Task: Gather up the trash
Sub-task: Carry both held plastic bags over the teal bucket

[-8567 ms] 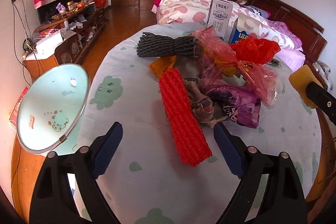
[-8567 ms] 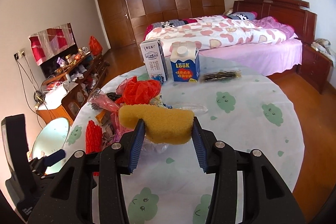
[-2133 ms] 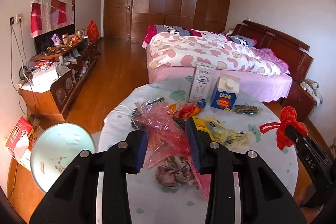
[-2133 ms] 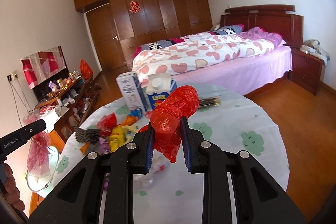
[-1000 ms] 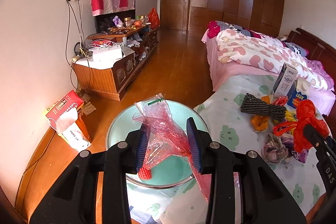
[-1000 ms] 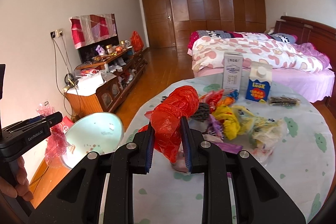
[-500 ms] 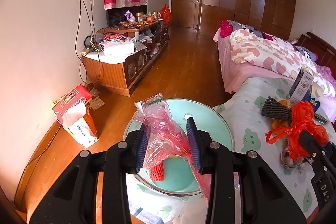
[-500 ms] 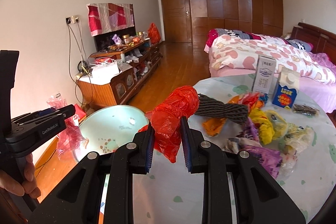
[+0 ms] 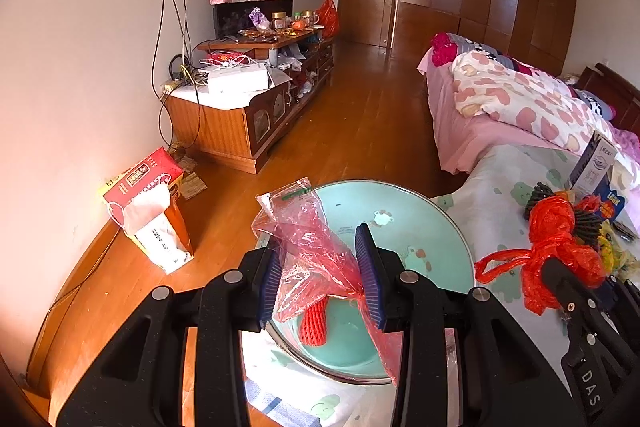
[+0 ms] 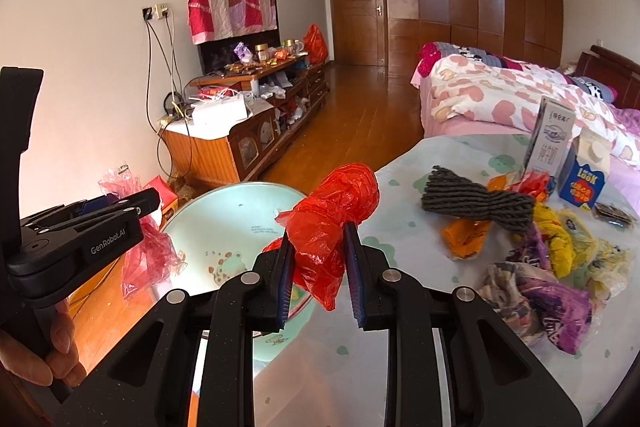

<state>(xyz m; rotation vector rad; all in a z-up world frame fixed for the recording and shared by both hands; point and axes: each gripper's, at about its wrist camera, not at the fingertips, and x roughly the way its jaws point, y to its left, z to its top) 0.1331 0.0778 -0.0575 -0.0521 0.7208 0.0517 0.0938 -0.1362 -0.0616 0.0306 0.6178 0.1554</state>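
Observation:
My left gripper (image 9: 320, 277) is shut on a clear pink plastic bag (image 9: 308, 247) and holds it above a pale green enamel basin (image 9: 420, 227) beside the table. A red foam net (image 9: 314, 323) lies in the basin. My right gripper (image 10: 318, 275) is shut on a crumpled red plastic bag (image 10: 332, 219), near the basin's (image 10: 224, 215) right rim. The left gripper (image 10: 132, 207) with its pink bag (image 10: 150, 259) shows at the left of the right wrist view. Loose trash (image 10: 540, 259) lies on the table (image 10: 392, 187).
Two cartons (image 10: 564, 155) stand at the table's far edge, with a grey cord bundle (image 10: 476, 203) near them. A wooden cabinet (image 9: 244, 115) stands along the left wall, a red tissue box (image 9: 148, 203) on the floor, a bed (image 9: 520, 107) at the right.
Both grippers have moved left, nearer the basin, each still holding its bag. The left one now hangs over the basin with the red net under it.

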